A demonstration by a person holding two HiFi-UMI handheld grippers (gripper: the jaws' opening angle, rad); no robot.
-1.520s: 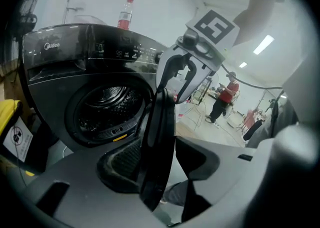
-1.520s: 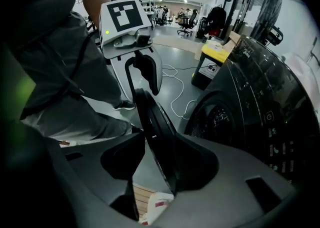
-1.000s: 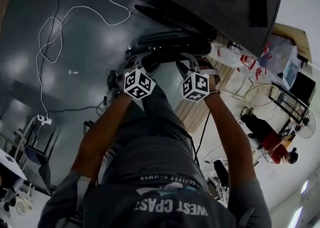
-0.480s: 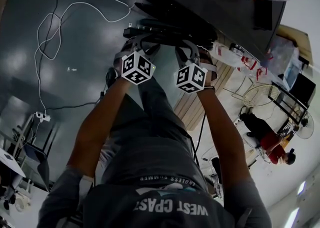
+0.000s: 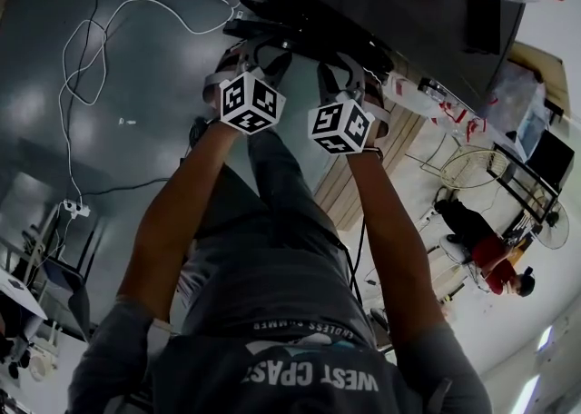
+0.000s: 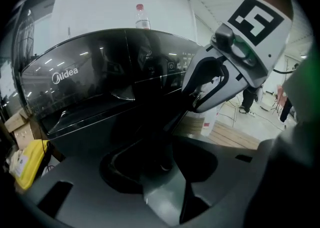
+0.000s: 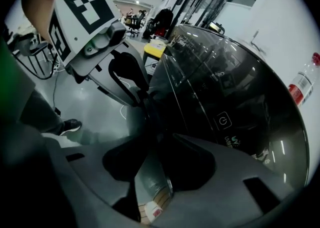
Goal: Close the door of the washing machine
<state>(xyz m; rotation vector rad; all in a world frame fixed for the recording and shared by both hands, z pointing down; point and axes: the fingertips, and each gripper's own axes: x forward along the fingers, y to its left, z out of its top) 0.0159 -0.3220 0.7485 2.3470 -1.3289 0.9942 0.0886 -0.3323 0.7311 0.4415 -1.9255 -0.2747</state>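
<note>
Head view: left tongs and right tongs sit side by side at the washing machine door, which looks ajar. Left gripper view: tongs spread, just been narrowing, nothing pinched. Right gripper view: spread, empty. Suggest an even two-point push, no grabbing.

A glossy black washing machine fills the top of the head view. Its curved front carries a white Midea logo. Its dark door stands out slightly along the front edge; whether it is latched cannot be told.
</note>
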